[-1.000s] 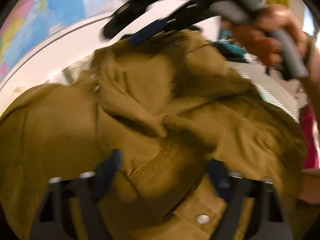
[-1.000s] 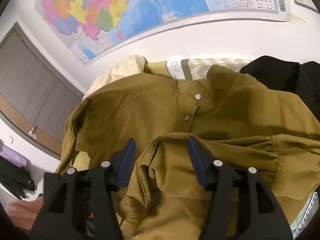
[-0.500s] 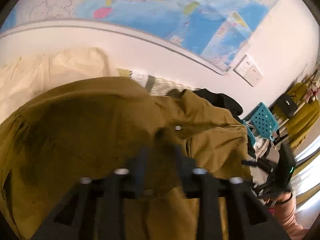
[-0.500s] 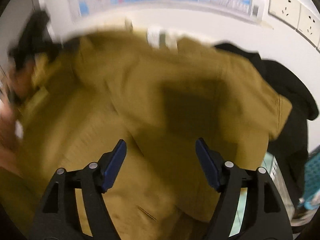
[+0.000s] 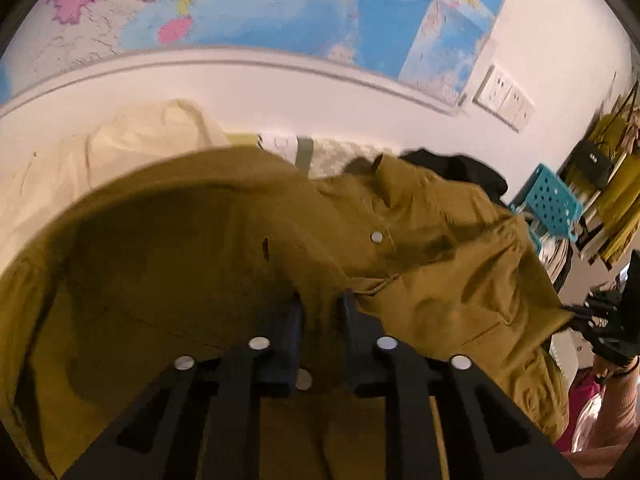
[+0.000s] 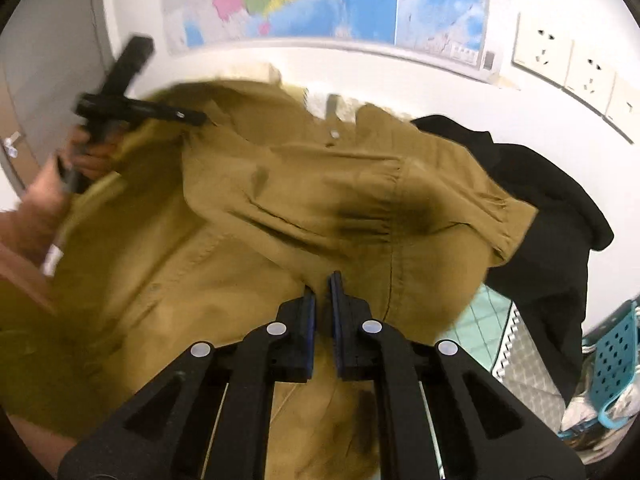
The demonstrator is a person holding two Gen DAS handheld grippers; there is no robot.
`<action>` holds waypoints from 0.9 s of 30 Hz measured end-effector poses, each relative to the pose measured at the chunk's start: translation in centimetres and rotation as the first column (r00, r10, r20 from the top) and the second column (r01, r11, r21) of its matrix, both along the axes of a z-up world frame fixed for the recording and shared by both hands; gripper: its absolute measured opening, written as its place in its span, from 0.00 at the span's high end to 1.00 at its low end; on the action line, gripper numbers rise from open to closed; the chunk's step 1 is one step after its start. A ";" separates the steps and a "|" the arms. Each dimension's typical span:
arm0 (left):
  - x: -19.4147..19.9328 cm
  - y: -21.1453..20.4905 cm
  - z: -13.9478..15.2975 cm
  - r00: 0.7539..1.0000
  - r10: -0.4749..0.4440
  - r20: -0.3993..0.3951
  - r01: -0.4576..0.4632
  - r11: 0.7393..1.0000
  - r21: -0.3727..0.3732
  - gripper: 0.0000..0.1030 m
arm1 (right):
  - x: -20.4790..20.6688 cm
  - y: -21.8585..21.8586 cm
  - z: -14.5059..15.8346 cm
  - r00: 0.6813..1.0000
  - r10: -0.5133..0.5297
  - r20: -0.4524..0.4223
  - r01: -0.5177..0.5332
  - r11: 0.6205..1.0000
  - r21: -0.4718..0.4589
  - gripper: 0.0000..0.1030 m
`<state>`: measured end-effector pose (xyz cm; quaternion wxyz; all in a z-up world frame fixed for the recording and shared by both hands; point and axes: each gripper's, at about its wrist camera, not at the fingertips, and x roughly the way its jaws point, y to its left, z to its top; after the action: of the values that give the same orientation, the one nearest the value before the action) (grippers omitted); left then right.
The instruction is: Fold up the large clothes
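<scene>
The olive-brown button-up shirt [image 5: 420, 240] lies spread over a bed by the wall under the map [image 5: 280, 4], beside a black garment [image 6: 540, 184]. The left gripper [image 5: 322, 312] is closing on a fold of its cloth; the right gripper [image 6: 323, 292] is closing on another fold.

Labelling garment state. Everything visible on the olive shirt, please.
The olive shirt looks like matte woven cotton, with pale snap buttons on its placket, a collar and a gathered cuffed sleeve. It lies crumpled and bunched, not flat, partly over a black garment and beside a cream one. The left gripper and right gripper are each closing on a fold of its cloth.
</scene>
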<state>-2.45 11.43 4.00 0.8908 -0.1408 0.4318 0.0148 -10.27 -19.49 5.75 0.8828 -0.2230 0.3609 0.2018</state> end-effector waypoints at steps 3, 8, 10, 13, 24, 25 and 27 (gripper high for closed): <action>-0.5 1.1 0.3 0.998 0.061 -0.002 -0.061 0.998 0.017 0.91 | 0.3 -1.4 -0.4 0.997 -0.041 -0.072 0.043 0.999 0.019 0.59; -1.4 2.1 -0.2 0.996 0.089 -0.029 -0.089 0.996 0.025 0.87 | 1.3 -4.3 1.4 0.992 -0.129 -0.017 0.130 0.976 0.176 0.53; -1.4 1.7 -0.4 0.995 0.094 -0.038 -0.092 0.994 0.068 0.86 | 2.7 -4.6 1.8 0.984 -0.176 0.016 0.170 0.966 0.193 0.53; -0.9 1.5 -0.5 0.994 0.097 -0.044 -0.093 0.992 0.089 0.86 | 5.8 -3.3 1.4 0.978 -0.206 0.044 0.197 0.967 0.163 0.53; -0.8 1.4 -1.7 0.988 0.130 -0.087 -0.110 0.973 0.204 0.40 | 17.3 -0.1 -4.9 0.945 -0.309 -0.109 0.317 0.946 0.071 0.61; -1.5 1.1 -1.0 0.990 0.123 -0.067 -0.104 0.967 0.232 0.36 | 17.1 0.0 -4.7 0.945 -0.310 -0.104 0.318 0.945 0.072 0.61; -3.0 0.9 0.5 0.994 0.109 -0.019 -0.101 0.960 0.262 0.35 | 16.2 0.4 -4.1 0.949 -0.303 -0.081 0.308 0.949 0.060 0.59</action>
<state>-5.47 12.33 4.45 0.8923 -0.0447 0.4327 0.1211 5.88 -19.07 1.68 0.8974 -0.1254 0.4148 0.0832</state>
